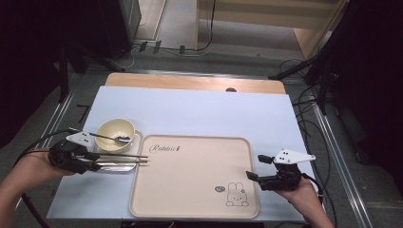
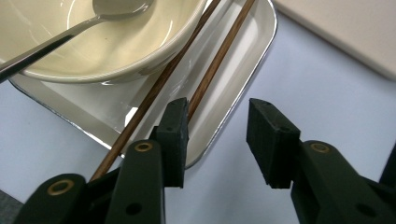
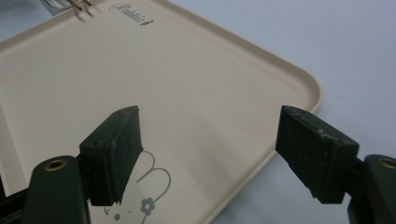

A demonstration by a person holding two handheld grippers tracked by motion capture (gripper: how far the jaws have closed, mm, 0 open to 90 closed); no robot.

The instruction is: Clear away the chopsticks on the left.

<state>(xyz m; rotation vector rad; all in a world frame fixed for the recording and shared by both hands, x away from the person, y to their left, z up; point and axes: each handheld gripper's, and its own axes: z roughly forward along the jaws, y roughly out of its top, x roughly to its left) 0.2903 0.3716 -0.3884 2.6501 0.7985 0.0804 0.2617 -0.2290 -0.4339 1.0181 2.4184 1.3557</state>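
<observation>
We note the chopsticks (image 2: 187, 70), a brown wooden pair, lying across the small metal tray (image 2: 243, 70) at the left of the worktop (image 1: 190, 107), their tips reaching over onto the left rim of the big cream serving tray (image 1: 190, 199). The left tongs (image 2: 219, 140) sit low at the handle end: in the left gripper view one pad touches or just overlaps the nearer stick, the other pad stands apart over bare worktop, so the jaws are spread with nothing pinched. We judge the step to be lining up a grasp on the chopsticks; the next move calls for shifting sideways so both sticks fall between the pads before closing. Beside them on the metal tray stands a cream bowl (image 1: 115, 133) with a metal spoon (image 1: 111, 138) resting in it. The right tongs (image 1: 253, 167) hang spread and empty over the serving tray's right edge, near its rabbit print (image 1: 236, 194). The sticks' near ends are hidden behind the left tongs, and whether the pad truly presses the stick we cannot tell.
</observation>
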